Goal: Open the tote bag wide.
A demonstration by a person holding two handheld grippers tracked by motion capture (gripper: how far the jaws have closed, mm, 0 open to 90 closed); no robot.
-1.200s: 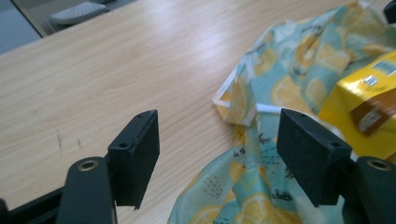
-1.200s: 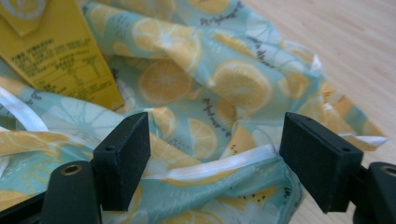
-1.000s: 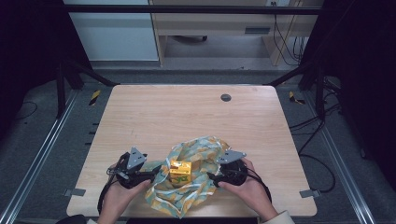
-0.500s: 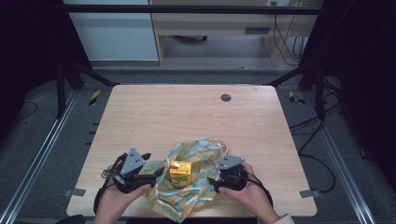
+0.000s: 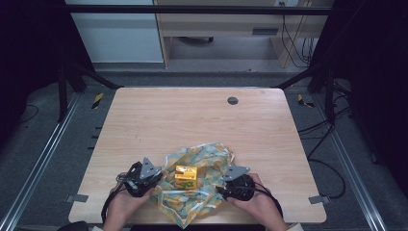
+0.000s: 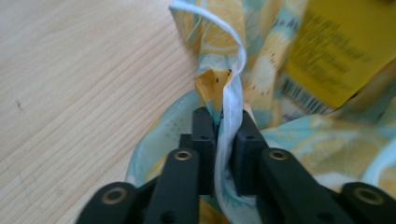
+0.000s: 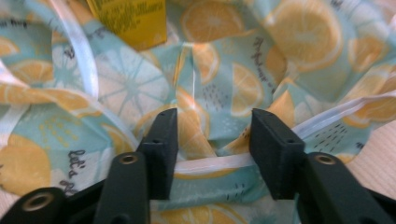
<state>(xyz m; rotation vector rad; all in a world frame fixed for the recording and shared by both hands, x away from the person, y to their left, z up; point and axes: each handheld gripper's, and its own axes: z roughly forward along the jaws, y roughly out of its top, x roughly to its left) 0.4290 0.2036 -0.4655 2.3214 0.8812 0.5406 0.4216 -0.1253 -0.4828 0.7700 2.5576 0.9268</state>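
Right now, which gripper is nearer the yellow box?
Left, narrowly. The left gripper is shut on the cloth edge just left of the yellow box. The right gripper sits open over the cloth's edge, a bit farther off to the box's right.

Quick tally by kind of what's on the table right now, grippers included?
Grippers: 2, left gripper and right gripper
Lemon-print cloth: 1
Yellow box: 1
Total: 4
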